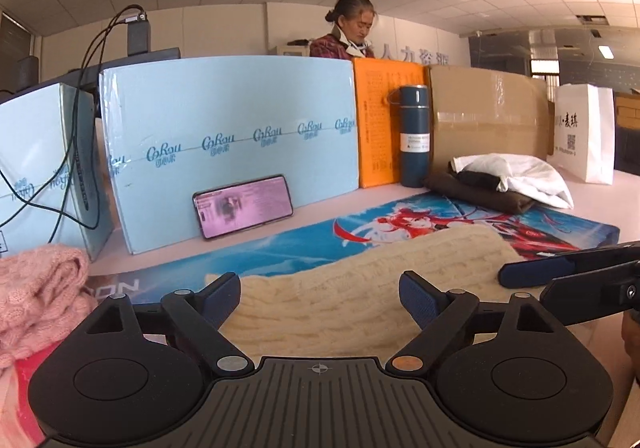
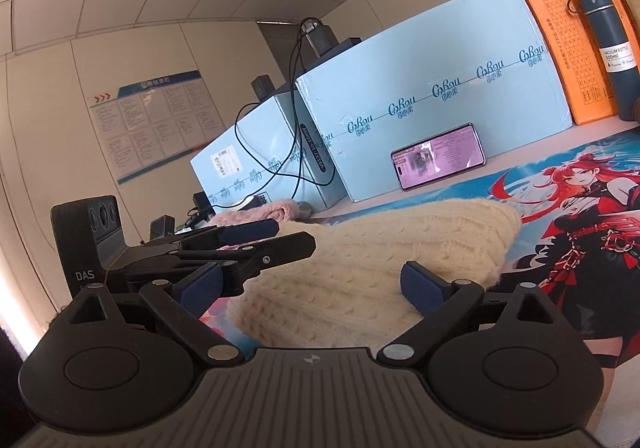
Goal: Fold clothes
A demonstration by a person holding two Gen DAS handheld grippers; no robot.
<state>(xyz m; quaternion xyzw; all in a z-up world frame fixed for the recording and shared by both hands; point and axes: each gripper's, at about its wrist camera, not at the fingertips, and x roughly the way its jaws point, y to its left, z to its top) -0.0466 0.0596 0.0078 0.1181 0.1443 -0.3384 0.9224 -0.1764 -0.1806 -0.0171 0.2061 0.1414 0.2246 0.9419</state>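
The cream cable-knit sweater [image 1: 360, 288] lies bunched on the printed anime mat [image 1: 280, 248] covering the worktop, not yet folded flat. Both the left tongs [image 1: 320, 298] and right tongs [image 2: 312, 284] gape wide around it, gripping nothing. Folded brown, black and white garments [image 1: 500, 180] look finished; a pink knit [image 1: 36, 296] seemingly waits.

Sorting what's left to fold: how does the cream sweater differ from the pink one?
The cream sweater lies spread on the printed mat, in front of both grippers' open jaws; the pink sweater sits bunched at the left, off the mat's middle. Cream shows ribbed cable rows; pink looks fuzzier. Both are knits.
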